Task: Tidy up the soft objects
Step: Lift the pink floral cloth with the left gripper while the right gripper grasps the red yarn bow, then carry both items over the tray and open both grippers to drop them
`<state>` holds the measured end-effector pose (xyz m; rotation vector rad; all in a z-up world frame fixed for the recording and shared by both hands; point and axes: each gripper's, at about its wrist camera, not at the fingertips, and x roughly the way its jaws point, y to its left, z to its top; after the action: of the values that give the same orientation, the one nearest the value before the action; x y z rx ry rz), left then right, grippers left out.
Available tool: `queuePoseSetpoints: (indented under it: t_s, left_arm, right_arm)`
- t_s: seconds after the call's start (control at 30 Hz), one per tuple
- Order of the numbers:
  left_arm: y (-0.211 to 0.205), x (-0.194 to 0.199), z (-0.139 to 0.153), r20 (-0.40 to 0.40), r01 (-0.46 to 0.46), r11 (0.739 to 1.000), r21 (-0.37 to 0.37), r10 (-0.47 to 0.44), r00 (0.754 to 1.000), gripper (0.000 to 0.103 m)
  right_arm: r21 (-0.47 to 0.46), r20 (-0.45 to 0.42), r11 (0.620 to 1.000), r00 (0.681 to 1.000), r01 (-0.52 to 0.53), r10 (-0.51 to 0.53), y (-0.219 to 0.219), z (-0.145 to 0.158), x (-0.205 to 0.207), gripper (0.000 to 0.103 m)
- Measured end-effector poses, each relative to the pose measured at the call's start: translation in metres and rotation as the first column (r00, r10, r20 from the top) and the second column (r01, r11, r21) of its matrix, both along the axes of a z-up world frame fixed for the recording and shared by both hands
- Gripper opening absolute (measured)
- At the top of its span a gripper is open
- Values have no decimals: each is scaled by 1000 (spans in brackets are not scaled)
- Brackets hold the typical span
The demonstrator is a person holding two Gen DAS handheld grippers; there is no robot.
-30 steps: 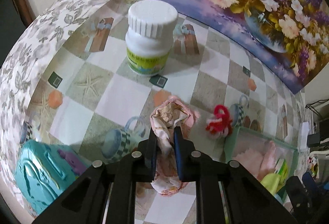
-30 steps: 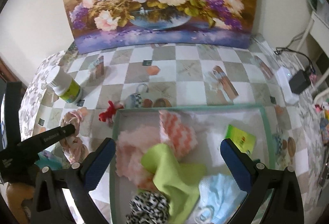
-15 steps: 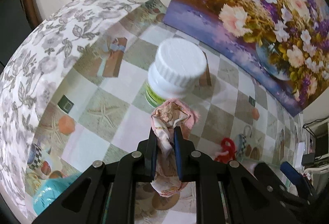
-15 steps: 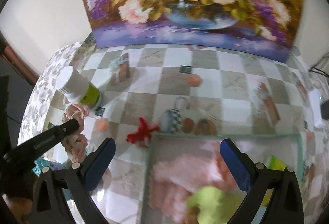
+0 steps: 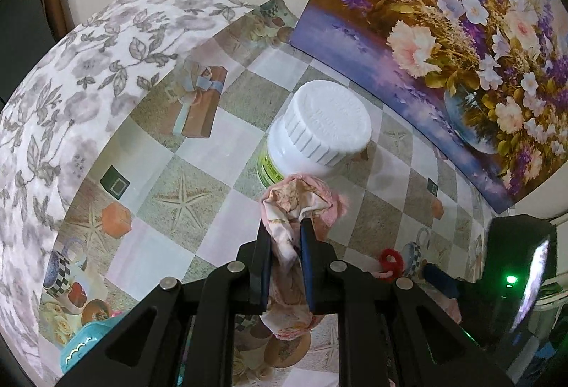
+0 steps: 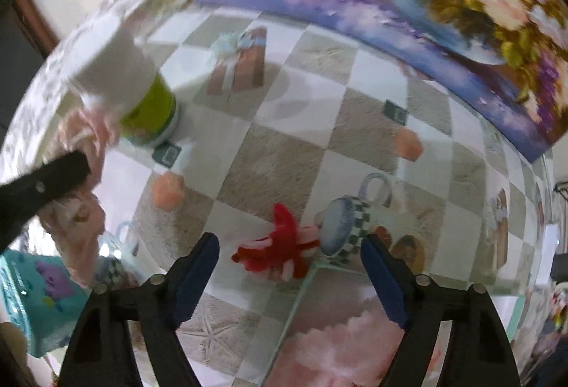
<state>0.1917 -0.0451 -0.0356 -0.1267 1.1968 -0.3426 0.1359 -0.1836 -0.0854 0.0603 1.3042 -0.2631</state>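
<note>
Pink floral cloth, crumpled and soft: clamped between the narrow-set fingers of the left gripper, bunched above the tips and hanging below them, lifted off the table. In the right wrist view the same cloth shows blurred at nine o'clock beside one black finger of that gripper.

Red and pink yarn piece, small and fluffy: lying on the table, touching the near corner of a green-rimmed tray. It sits between the blue-padded fingers of the right gripper, which stand wide apart and are closing; the pads do not touch it. In the left wrist view it shows at four o'clock from the held cloth.

Pink fluffy item: inside the tray, at five o'clock from the yarn piece.

White bottle with ribbed cap and green label: upright on the table, just beyond the held cloth at twelve o'clock.

Teal box with a purple figure: at the table's near edge, eight o'clock in the right wrist view.

Checked printed tablecloth, with gift, starfish and cup motifs, covers the table.

Flower painting: leaning against the wall behind, at one o'clock.
</note>
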Motion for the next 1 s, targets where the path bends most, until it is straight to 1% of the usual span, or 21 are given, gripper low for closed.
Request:
queuePoseSetpoints:
  t_s: [0.13,0.27,0.37,0.57,0.7,0.87,1.0]
  left_arm:
    - [3,2,-2,-12,-4,1000,-12,4,1000,16]
    - [4,3,-2,-20,-8,1000,-23,8,1000,16]
    - [4,3,-1,-20,-5,1000,-29,4,1000,16]
    - [5,3,-2,-28,-6,999,-37,5,1000,15]
    - [4,3,-1,-27,-5,999,-37,4,1000,15]
    - [1,0,7,-15,6,999,-45,-7,1000,15]
    - [-1,-7,20,9,23,998,-57,-22,1000,16]
  right_arm:
    - [-17,-32,1000,999,-10,10,1,-10,4,76]
    - [-12,-41,1000,999,-14,14,-2,-14,8,65]
    - [16,-39,1000,999,-17,17,-6,-15,10,57]
    - [56,-28,998,1000,9,-8,-19,-15,15,57]
    - [73,8,996,999,41,-42,-32,-7,16,57]
    - [67,77,994,993,81,-86,-42,19,9,57]
    - [67,126,992,985,109,-117,-43,46,-12,57]
